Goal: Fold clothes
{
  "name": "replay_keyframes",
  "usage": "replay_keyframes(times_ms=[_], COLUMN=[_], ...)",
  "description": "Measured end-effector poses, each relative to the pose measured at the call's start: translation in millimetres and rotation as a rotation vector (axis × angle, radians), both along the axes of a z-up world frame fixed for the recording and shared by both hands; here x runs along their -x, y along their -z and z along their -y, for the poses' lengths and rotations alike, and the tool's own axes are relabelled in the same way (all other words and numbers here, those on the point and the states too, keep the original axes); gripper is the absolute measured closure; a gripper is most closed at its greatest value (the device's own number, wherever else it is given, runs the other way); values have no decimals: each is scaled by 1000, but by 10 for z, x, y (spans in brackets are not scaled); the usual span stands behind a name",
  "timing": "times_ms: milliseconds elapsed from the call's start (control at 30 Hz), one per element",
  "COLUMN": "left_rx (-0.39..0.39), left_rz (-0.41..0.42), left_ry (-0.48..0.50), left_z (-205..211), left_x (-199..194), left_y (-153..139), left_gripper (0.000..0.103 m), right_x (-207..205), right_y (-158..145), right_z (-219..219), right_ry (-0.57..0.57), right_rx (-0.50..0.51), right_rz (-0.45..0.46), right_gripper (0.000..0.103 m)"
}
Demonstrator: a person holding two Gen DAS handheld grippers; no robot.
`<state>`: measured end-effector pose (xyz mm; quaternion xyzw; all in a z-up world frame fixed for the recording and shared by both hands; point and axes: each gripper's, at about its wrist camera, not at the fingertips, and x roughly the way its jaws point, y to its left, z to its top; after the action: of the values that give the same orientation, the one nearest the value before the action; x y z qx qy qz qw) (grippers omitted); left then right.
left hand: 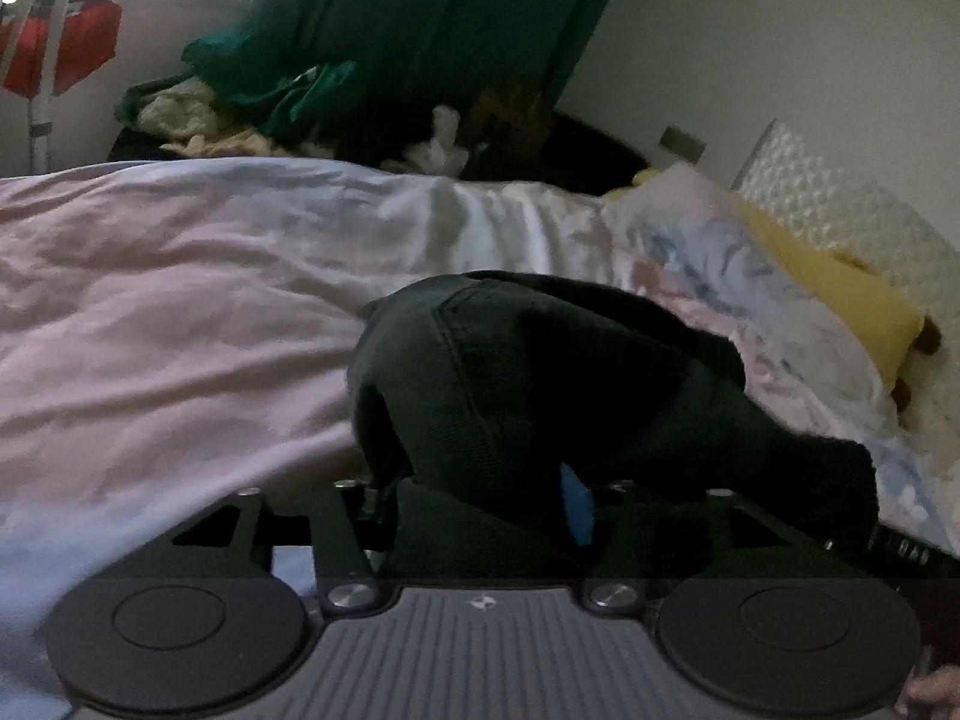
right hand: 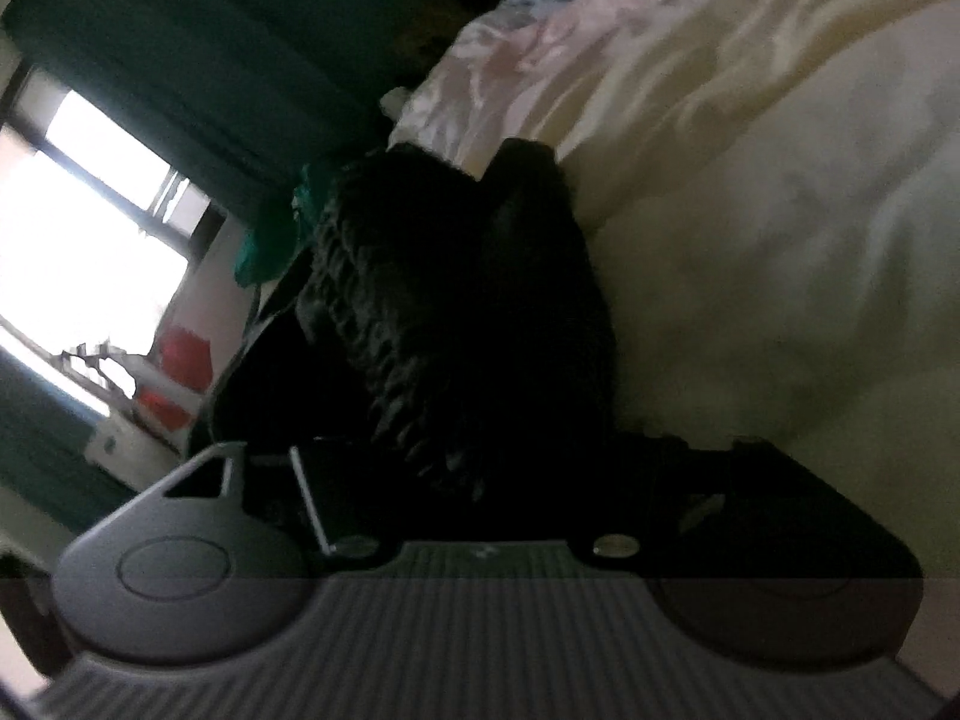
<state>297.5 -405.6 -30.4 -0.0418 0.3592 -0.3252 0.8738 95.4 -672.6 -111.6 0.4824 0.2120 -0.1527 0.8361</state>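
A black garment [left hand: 540,372] with a stitched seam is bunched up over the bed, close in front of the left wrist camera. My left gripper [left hand: 486,498] is shut on a fold of it; cloth hides the fingertips and only a blue pad edge shows. In the right wrist view, rolled sideways, the same black garment [right hand: 456,312] hangs in a ribbed bunch against the bed. My right gripper [right hand: 480,480] is shut on its lower edge, fingertips buried in the dark cloth.
The bed has a rumpled pale pink cover [left hand: 180,300]. A patterned pillow [left hand: 708,252] and a yellow plush toy [left hand: 840,294] lie at the right by the headboard. A pile of clothes [left hand: 198,114] and green curtains [left hand: 420,12] stand behind the bed.
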Motion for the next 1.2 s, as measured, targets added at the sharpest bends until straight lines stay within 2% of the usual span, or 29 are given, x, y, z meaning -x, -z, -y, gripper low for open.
replay_keyframes(times_ms=[100, 233, 533, 700, 733, 767, 833, 933, 1033, 1200], left_rx=[-39, -43, -30, -89, -91, -90, -83, -74, -66, -44], left_rz=[20, 95, 244, 305, 317, 328, 341, 362, 364, 329], left_ry=[1, -3, -2, 8, 9, 10, 2, -10, -29, -43], left_z=[-105, -327, -670, -808, -849, -894, -987, -1129, -1280, -1530], left_x=[161, 542, 1538, 2037, 2134, 2232, 2405, 2649, 2856, 3155], left_y=[-240, -740, -1826, -2230, -2297, -2362, -2474, -2608, -2665, -2584], left_gripper=[31, 26, 19, 8, 5, 1, 0, 0, 0, 0], right_x=[80, 277, 853, 1144, 1208, 1273, 1377, 1542, 1702, 1936], right_y=[-207, -596, -1706, -2264, -2342, -2410, -2526, -2686, -2789, -2835], right_z=[-60, -167, -709, -1111, -1194, -1272, -1400, -1635, -1873, -2170], right_ry=[17, 24, -56, -114, -124, -132, -152, -165, -172, -163], right_rx=[10, 91, 296, 423, 439, 449, 470, 531, 614, 681], right_rz=[-67, -121, -13, 38, 48, 64, 86, 83, 104, 132], right_gripper=[28, 27, 28, 27, 22, 20, 20, 9, 11, 11])
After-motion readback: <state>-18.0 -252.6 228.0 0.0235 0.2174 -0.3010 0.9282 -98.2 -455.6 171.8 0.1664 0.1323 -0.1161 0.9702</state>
